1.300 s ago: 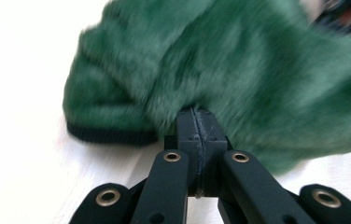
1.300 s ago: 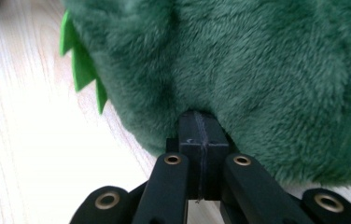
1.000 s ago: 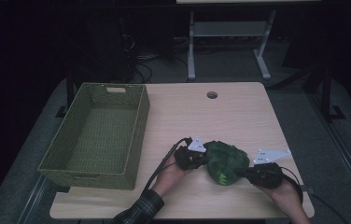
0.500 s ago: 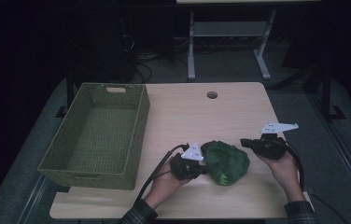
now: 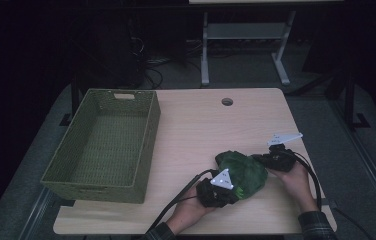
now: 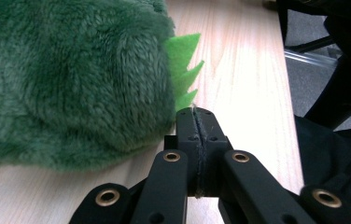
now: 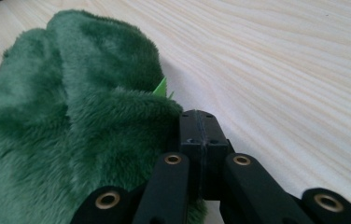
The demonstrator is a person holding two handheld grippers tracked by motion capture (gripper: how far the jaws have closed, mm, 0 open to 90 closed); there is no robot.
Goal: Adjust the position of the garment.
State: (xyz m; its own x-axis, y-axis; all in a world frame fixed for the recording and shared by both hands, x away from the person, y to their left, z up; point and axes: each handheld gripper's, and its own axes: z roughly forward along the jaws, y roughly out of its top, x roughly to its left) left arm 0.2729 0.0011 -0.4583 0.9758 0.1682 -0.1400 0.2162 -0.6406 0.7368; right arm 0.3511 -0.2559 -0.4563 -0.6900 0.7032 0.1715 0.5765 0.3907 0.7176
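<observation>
Green fuzzy plush toy with bright felt spikes (image 5: pixel 241 171) lies on the pale wooden tabletop (image 5: pixel 201 130), right of the woven olive basket (image 5: pixel 103 142). Left hand-held gripper (image 6: pixel 196 122) and right hand-held gripper (image 7: pixel 199 125) flank it, jaws pressed together, gripping nothing.

The high view looks down the table (image 5: pixel 196 125), while 2 gripper views (close, low) share the green plush (image 5: pixel 241 170).

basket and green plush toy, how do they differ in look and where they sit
The basket is a stiff, woven, olive box; the green plush toy is a soft, furry, darker green lump. The basket stands apart at the table's left side; the toy lies between the left gripper and right gripper. Both rest on the table.
</observation>
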